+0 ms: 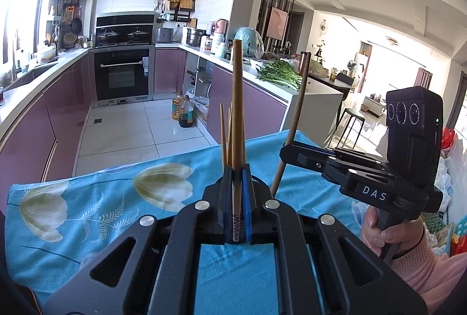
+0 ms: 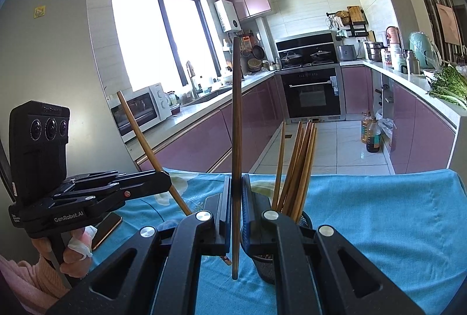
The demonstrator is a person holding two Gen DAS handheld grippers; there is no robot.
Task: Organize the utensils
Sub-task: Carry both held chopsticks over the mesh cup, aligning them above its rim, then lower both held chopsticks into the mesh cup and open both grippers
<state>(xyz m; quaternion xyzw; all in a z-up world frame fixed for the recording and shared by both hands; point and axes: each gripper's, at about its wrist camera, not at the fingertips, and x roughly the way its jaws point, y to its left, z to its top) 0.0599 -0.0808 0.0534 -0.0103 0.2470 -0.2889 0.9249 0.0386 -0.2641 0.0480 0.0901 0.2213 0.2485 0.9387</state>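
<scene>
Purple-fronted kitchen cabinets wrap round a tiled floor, with a black oven (image 2: 312, 91) at the far wall, a microwave (image 2: 140, 107) under the window and greens (image 1: 280, 72) on the counter. Nearer the cameras, a table wears a turquoise cloth printed with pale flowers (image 1: 87, 198).

On that cloth stands a dark mesh utensil holder (image 2: 267, 265), the landmark for everything else. A bunch of wooden chopsticks (image 2: 300, 169) already stands in it, leaning slightly, so much of the sorting appears done. Two pieces are not yet in.

The left gripper (image 1: 237, 177) has its jaws closed narrowly on a light chopstick (image 1: 238, 110), held upright just in front of the holder in its own view; its patterned end sits between the pads. The right gripper (image 2: 235, 189) is clamped on a darker chopstick (image 2: 236, 125), also near upright, just left of the holder in its own view, lower tip hanging free above the cloth.

What seems left is dropping both sticks into the holder beside the bunch. A phone (image 2: 106, 227) lies on the cloth well to the holder's left, beneath the left gripper.
</scene>
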